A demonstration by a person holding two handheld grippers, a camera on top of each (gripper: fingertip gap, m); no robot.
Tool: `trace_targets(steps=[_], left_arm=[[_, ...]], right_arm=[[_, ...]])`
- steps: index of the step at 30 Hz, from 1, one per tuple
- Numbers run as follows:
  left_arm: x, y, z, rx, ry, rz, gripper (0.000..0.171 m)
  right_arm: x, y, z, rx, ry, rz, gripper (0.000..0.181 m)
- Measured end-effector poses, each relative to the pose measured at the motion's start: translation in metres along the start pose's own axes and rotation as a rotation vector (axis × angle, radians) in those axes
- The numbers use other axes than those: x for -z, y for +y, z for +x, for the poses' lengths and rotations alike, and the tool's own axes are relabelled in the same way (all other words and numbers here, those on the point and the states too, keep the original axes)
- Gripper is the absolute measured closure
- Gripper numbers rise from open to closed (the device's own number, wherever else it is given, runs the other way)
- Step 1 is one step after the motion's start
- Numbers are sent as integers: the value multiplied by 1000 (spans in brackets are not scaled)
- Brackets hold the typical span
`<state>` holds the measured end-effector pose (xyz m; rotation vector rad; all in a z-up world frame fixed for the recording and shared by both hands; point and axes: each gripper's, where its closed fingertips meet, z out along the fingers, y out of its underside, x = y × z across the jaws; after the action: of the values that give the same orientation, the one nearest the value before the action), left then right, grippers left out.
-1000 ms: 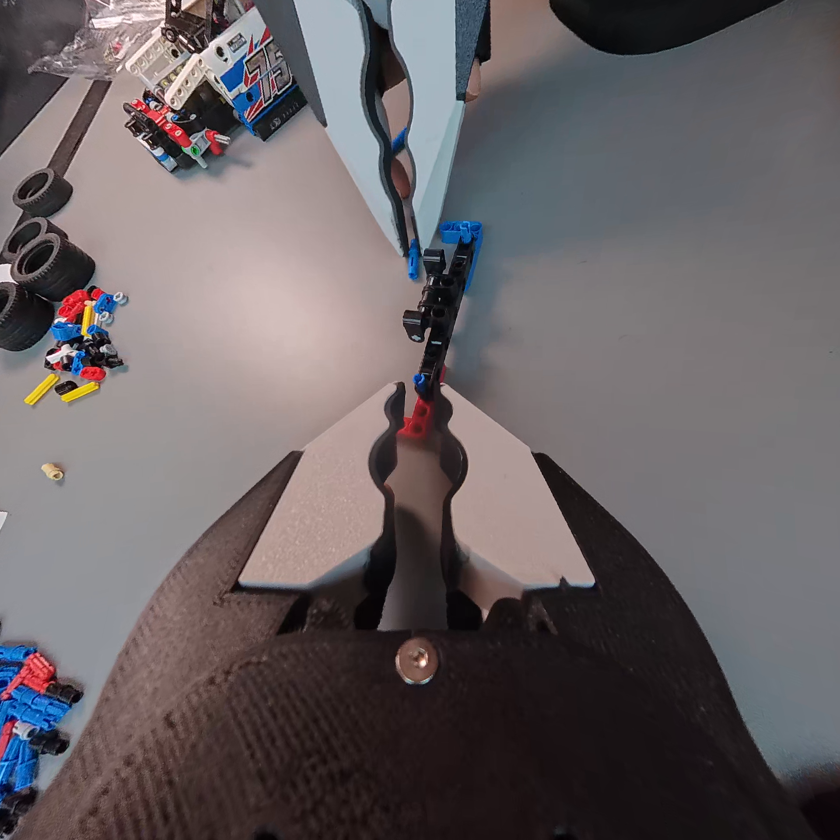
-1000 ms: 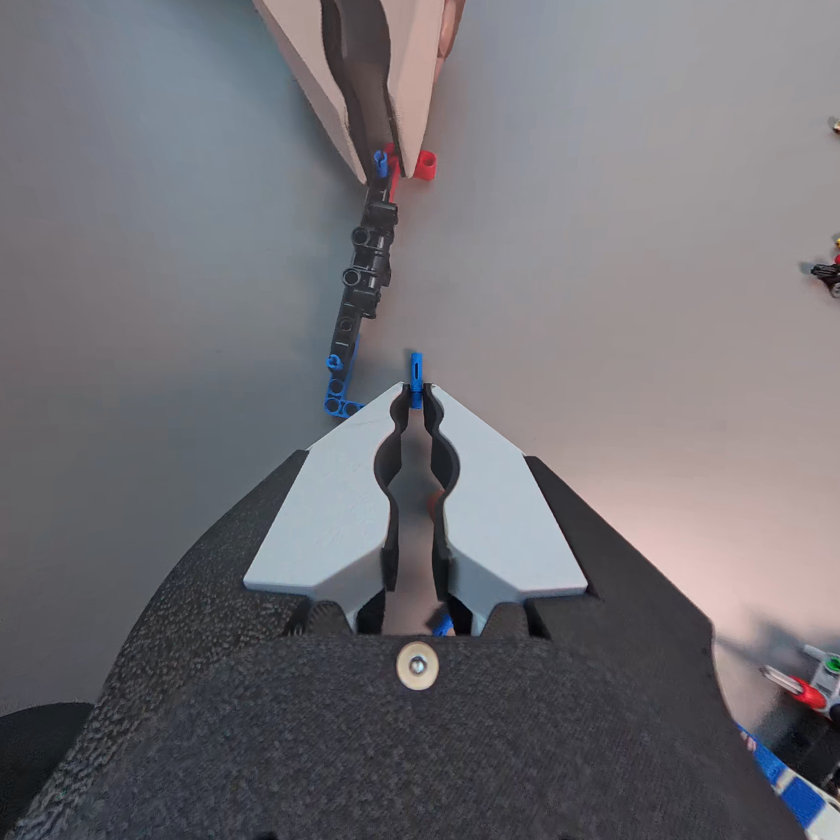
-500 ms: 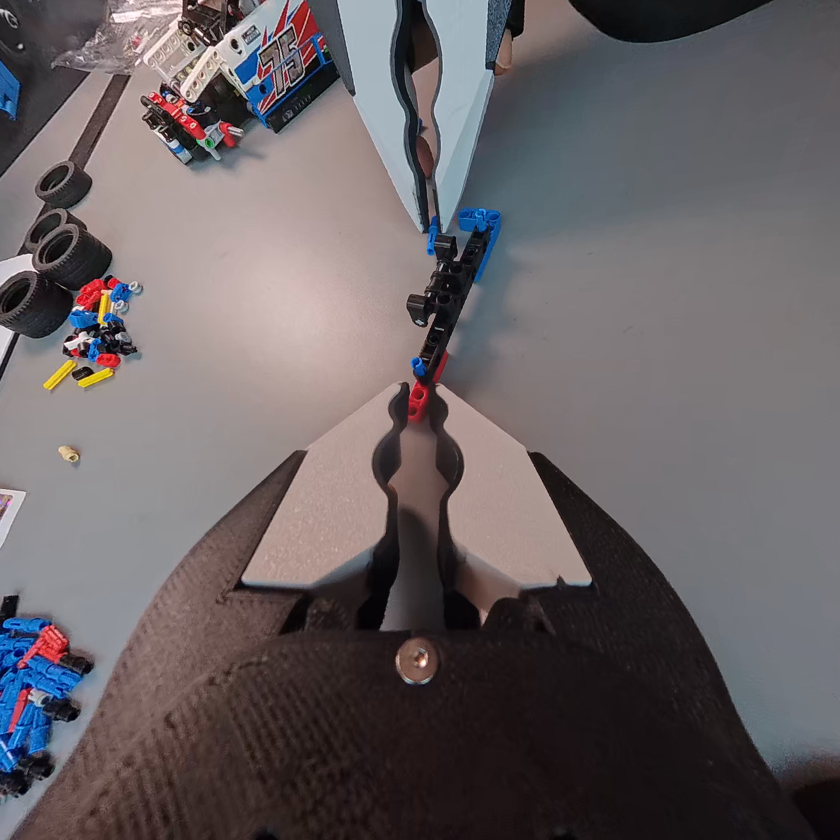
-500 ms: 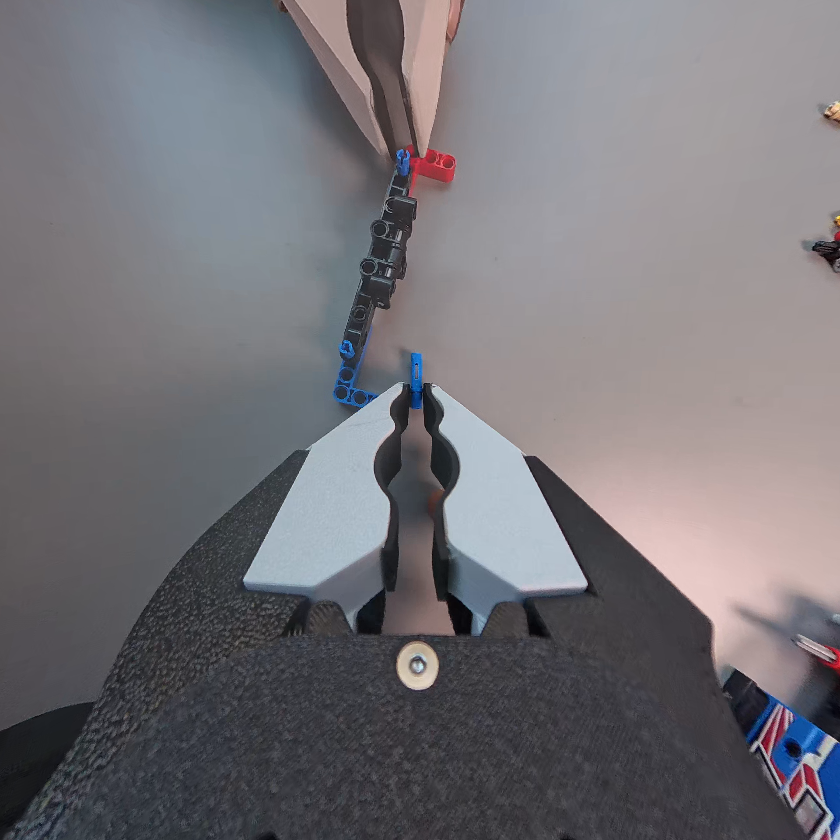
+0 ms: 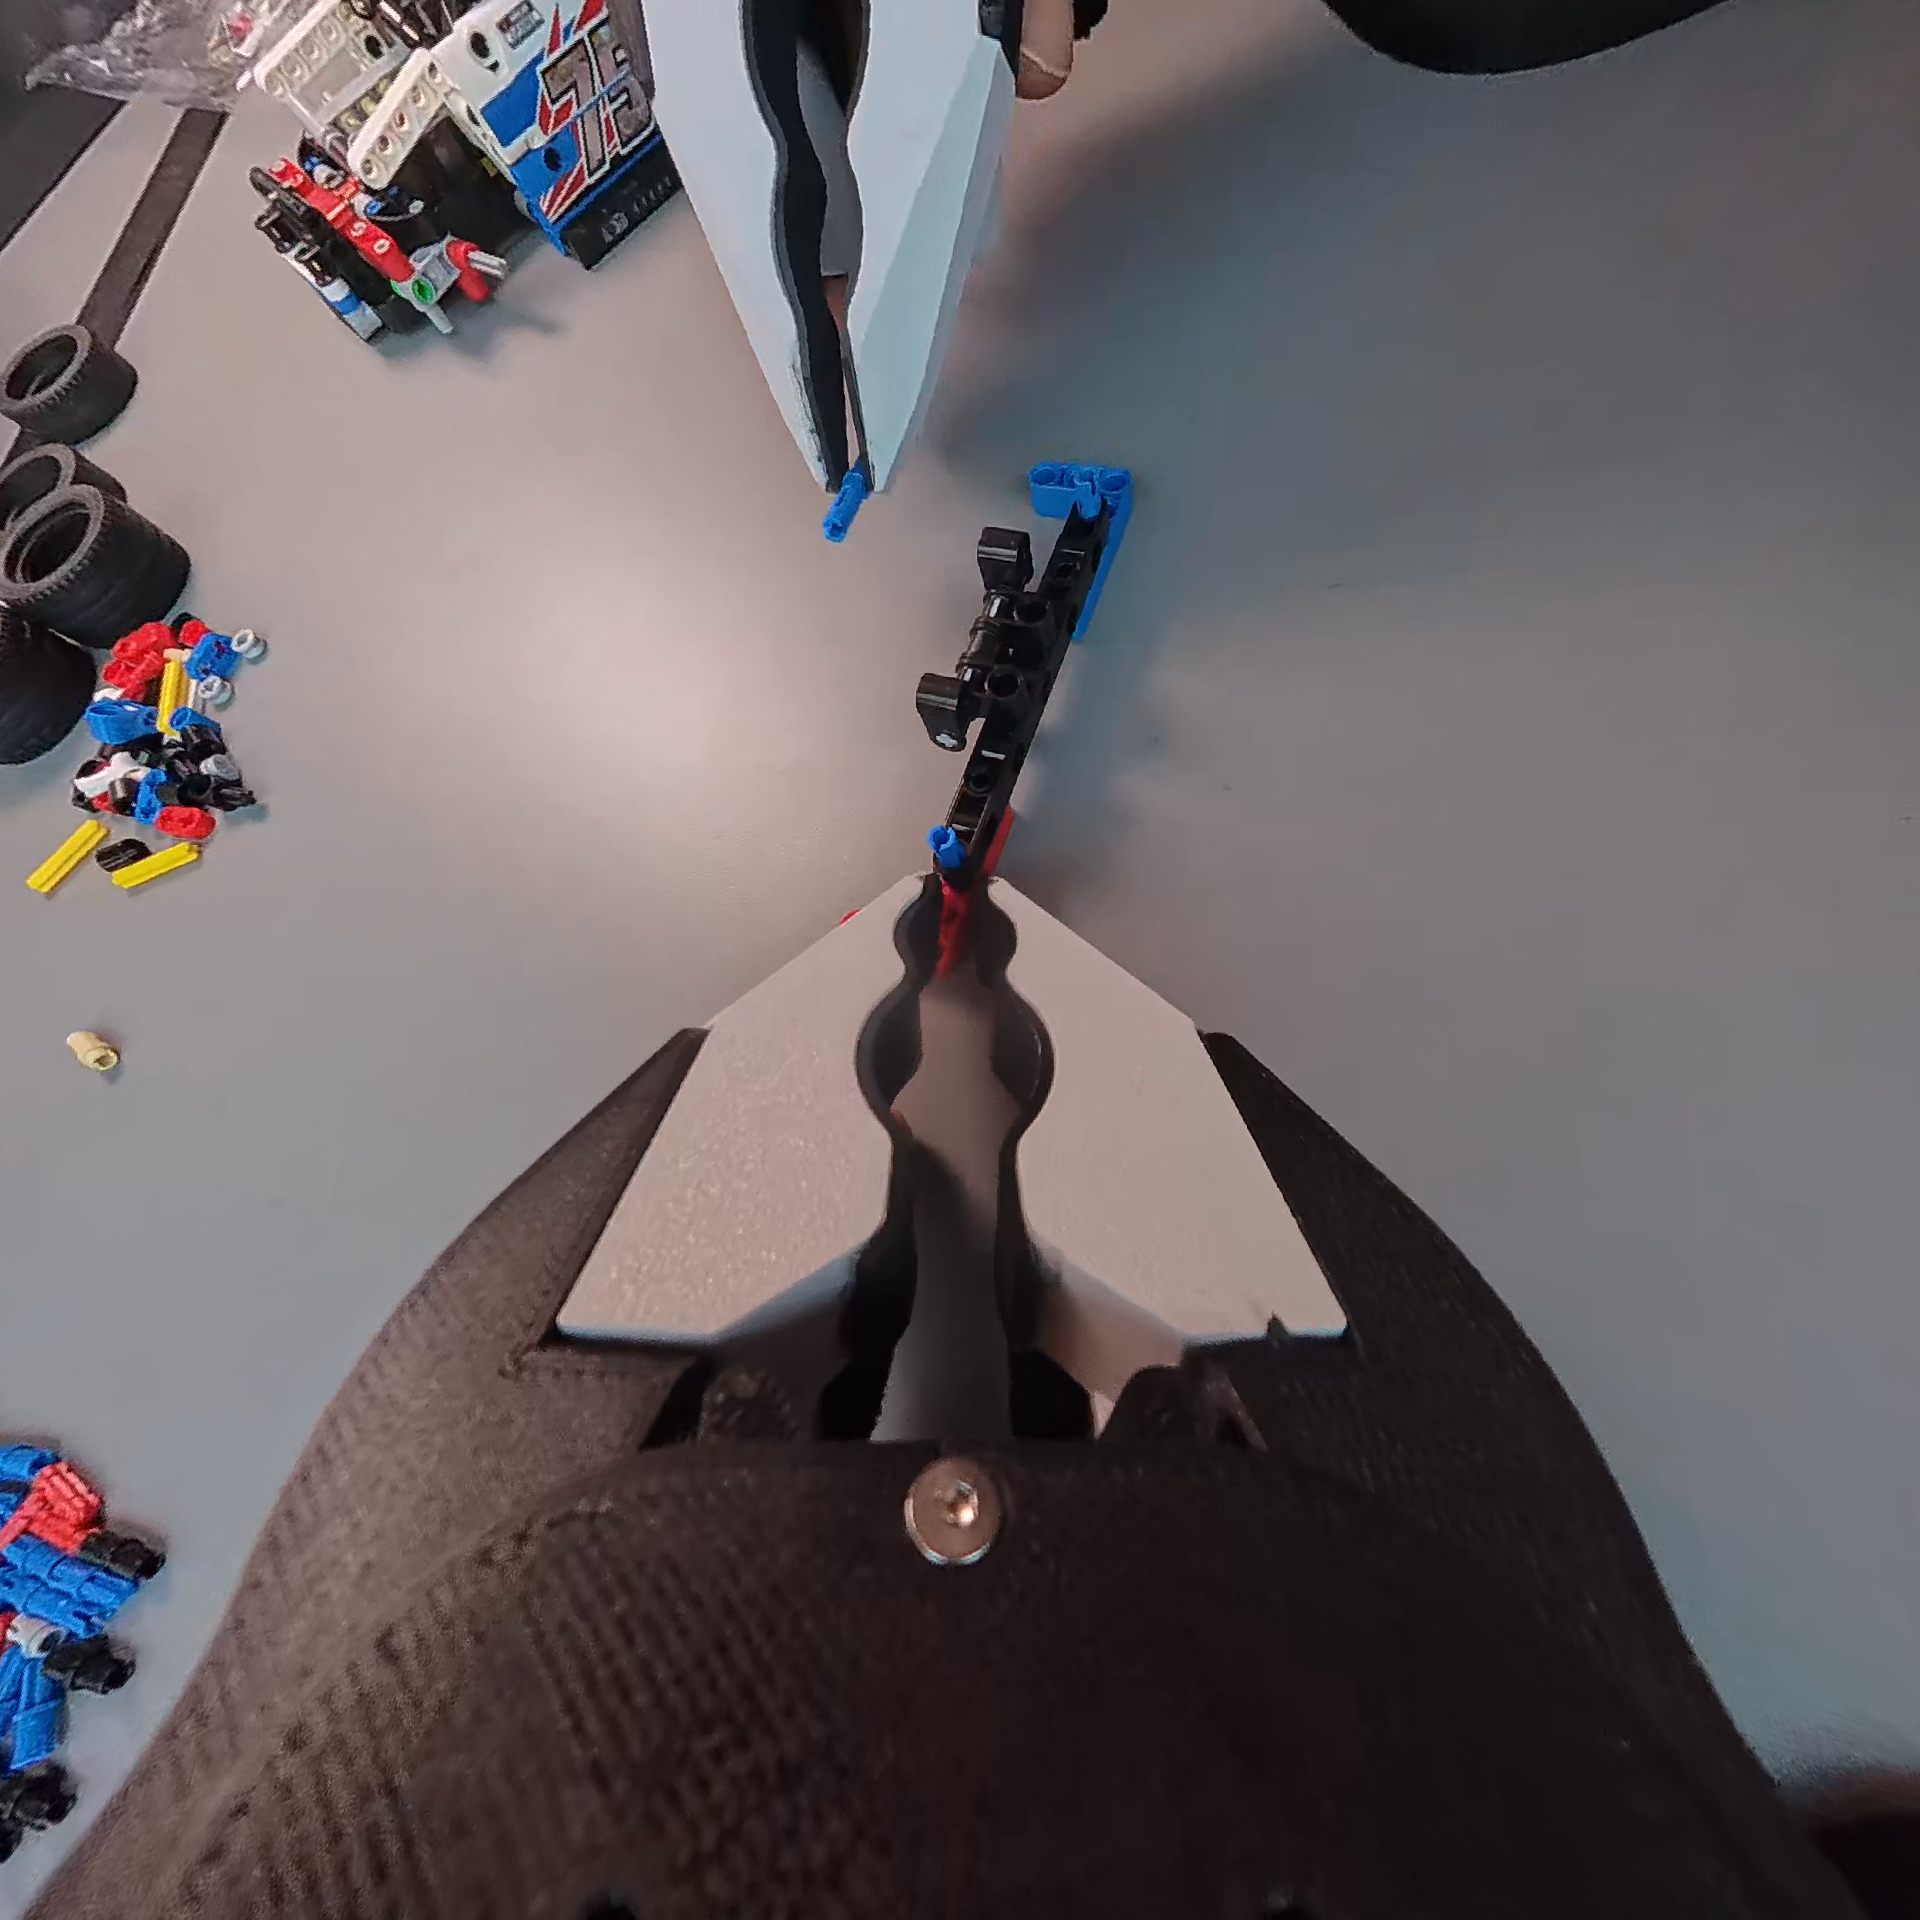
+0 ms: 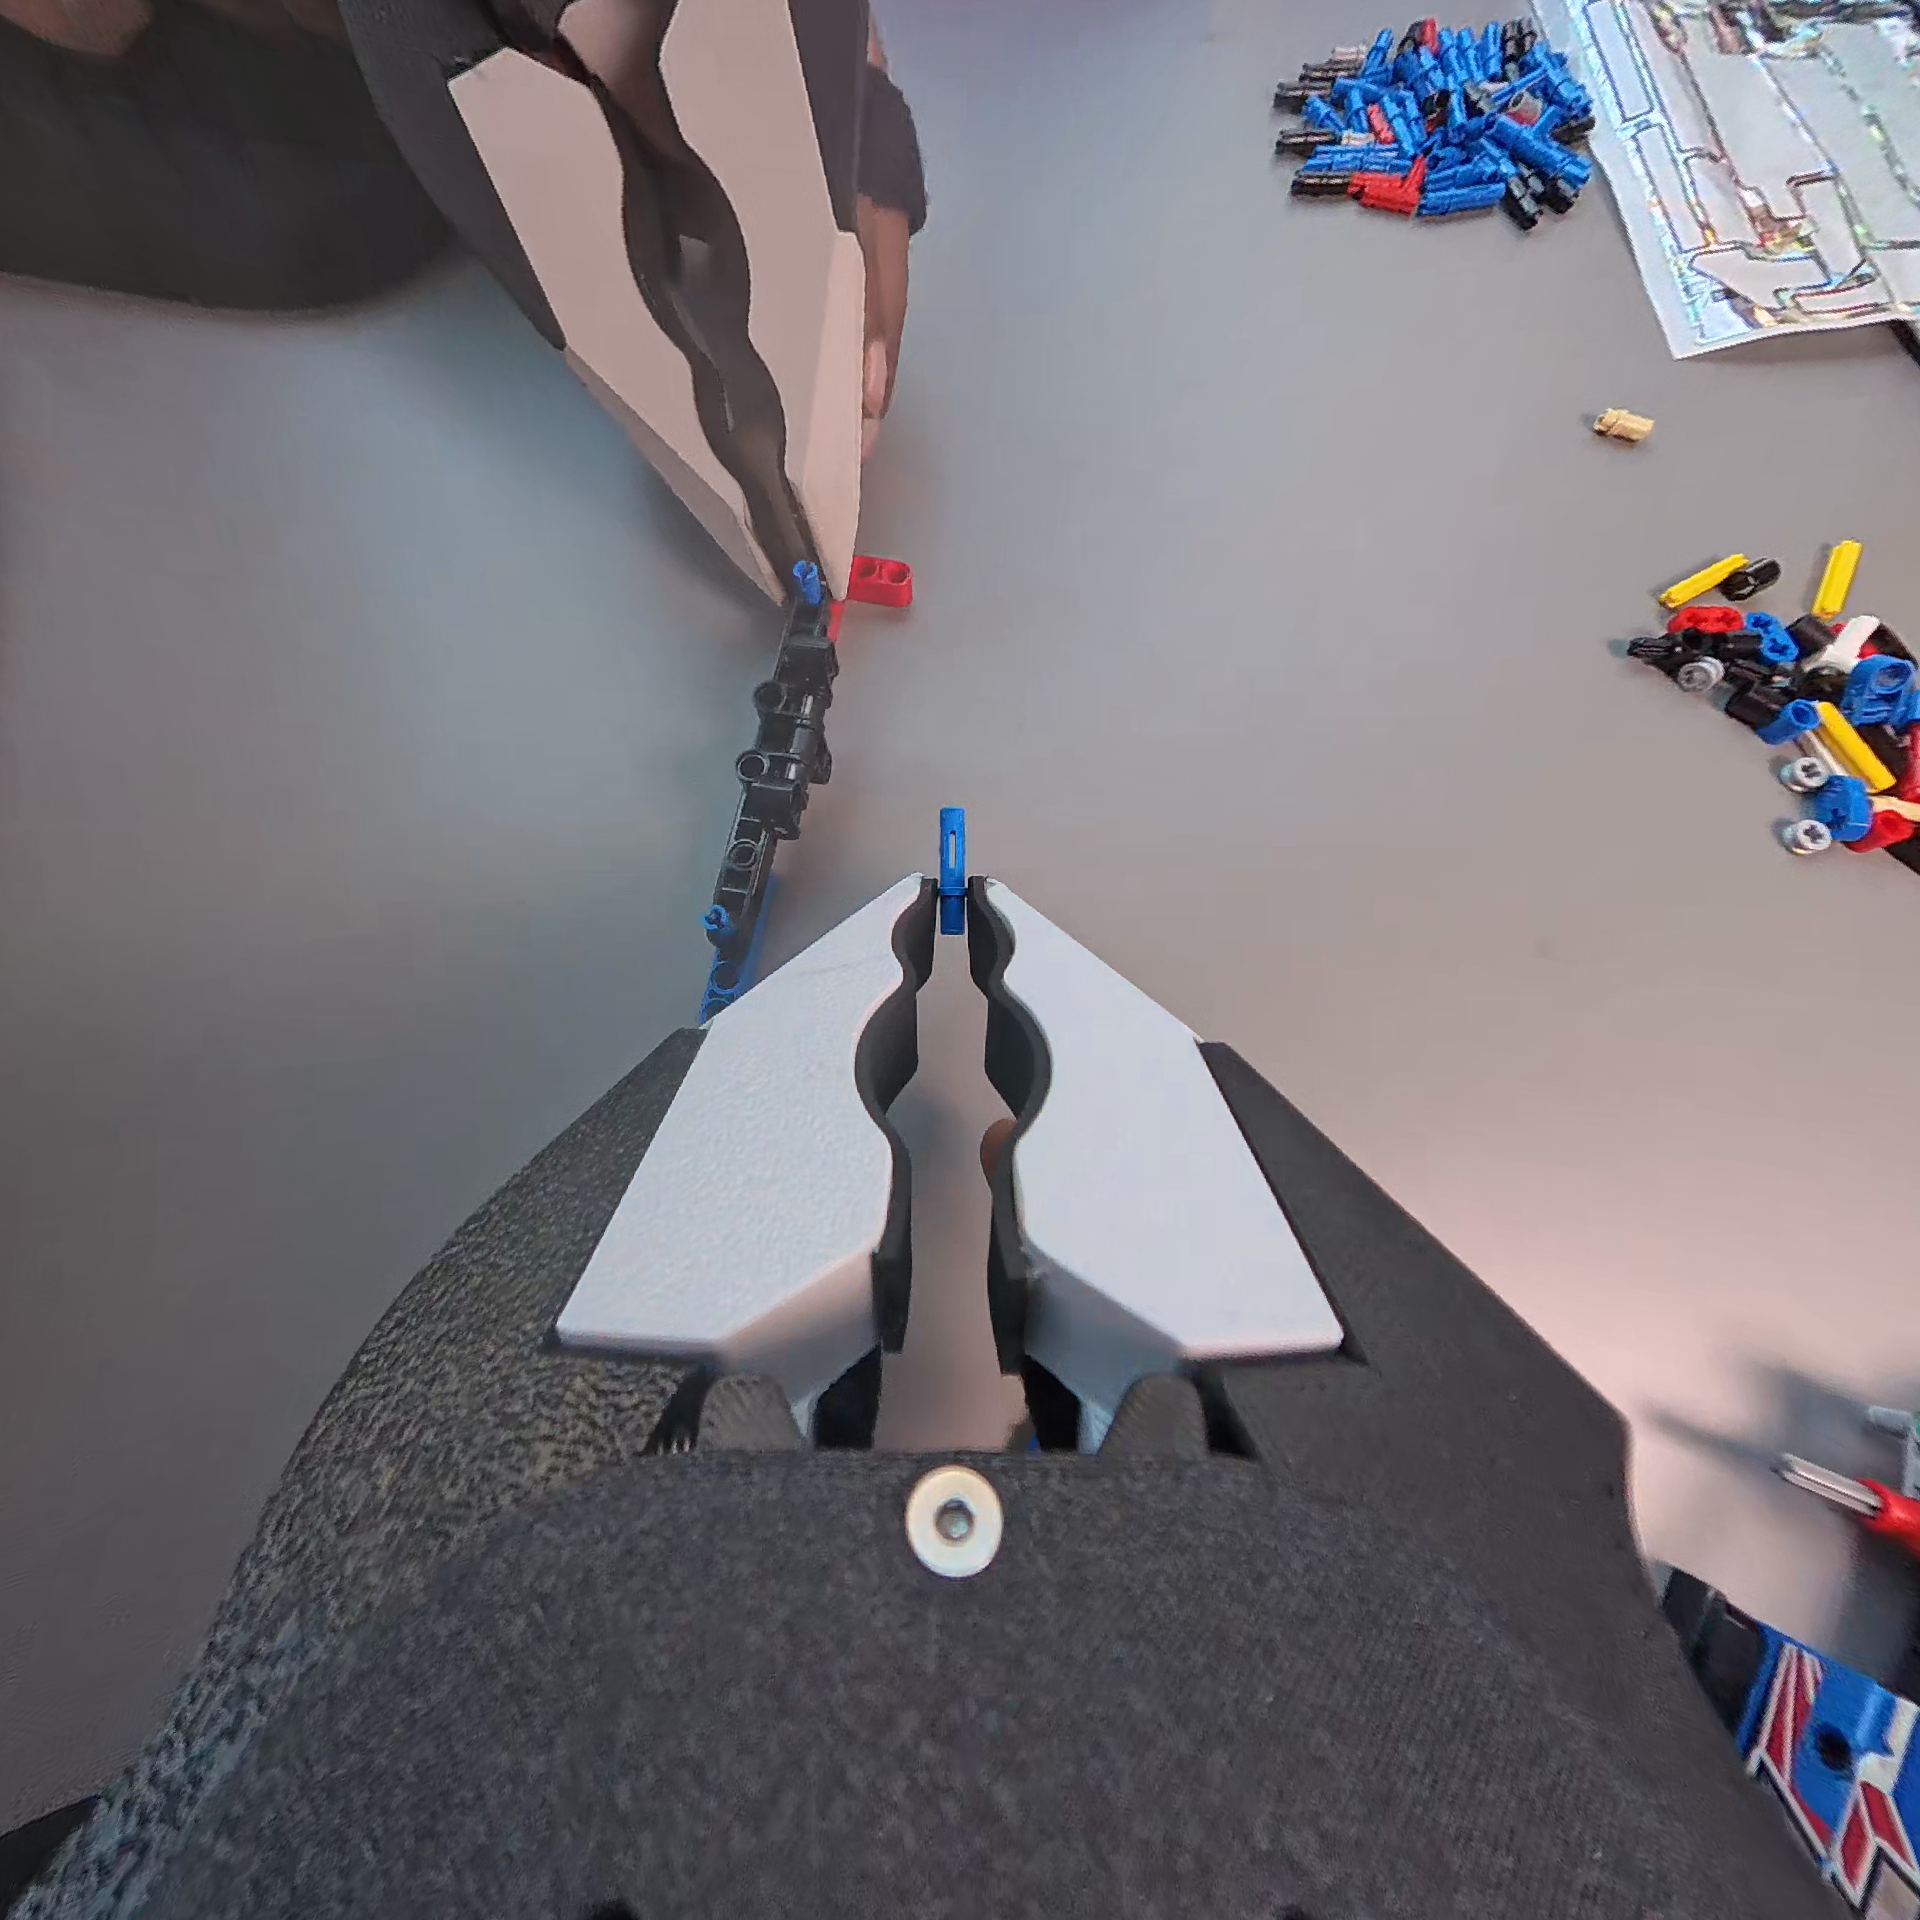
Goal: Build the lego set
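Note:
A long black beam assembly (image 5: pixel 1013 675) lies on the grey table, with a blue L-piece (image 5: pixel 1081 488) at its far end and a red piece (image 5: pixel 951 920) at its near end. My left gripper (image 5: pixel 956 883) is shut on the red end. In the right wrist view the assembly (image 6: pixel 784 748) runs from the left gripper (image 6: pixel 805 587) down to the left of my right gripper (image 6: pixel 951 883). My right gripper is shut on a small blue pin (image 6: pixel 951 852), which sticks out forward. In the left wrist view the pin (image 5: pixel 844 509) hangs left of the beam's far end, apart from it.
Black tyres (image 5: pixel 62 551) and a mixed pile of small parts (image 5: pixel 156 727) lie at the left. A partly built car (image 5: pixel 499 135) stands at the far left. A heap of blue pins (image 6: pixel 1444 114), an instruction sheet (image 6: pixel 1766 156) and a tan piece (image 6: pixel 1623 424) lie to the right. My right fingertips sit around 9 cm from my left ones. The left gripper is farther from the partly built car (image 5: pixel 499 135), some 25 cm, than the right, some 20 cm.
My right gripper has drawn back from the beam's far end with the blue pin in it, off to the side. My left gripper still holds the red end.

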<state>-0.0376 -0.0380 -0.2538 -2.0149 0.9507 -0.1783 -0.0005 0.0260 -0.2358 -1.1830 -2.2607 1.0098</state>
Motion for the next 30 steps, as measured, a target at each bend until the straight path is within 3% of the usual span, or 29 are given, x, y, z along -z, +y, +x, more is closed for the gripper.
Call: trace_targets(steps=[9, 20, 25, 30], left_arm=[[1, 6, -15, 100, -66, -39, 171], [0, 3, -8, 61, -20, -18, 144], [-6, 3, -10, 32, -58, -53, 162], [-7, 2, -13, 74, -100, -74, 163]], right_arm=[[7, -10, 17, -35, 65, 88, 178], [15, -12, 17, -34, 74, 119, 178], [13, -14, 13, -32, 59, 128, 178], [13, -15, 12, -27, 61, 130, 178]])
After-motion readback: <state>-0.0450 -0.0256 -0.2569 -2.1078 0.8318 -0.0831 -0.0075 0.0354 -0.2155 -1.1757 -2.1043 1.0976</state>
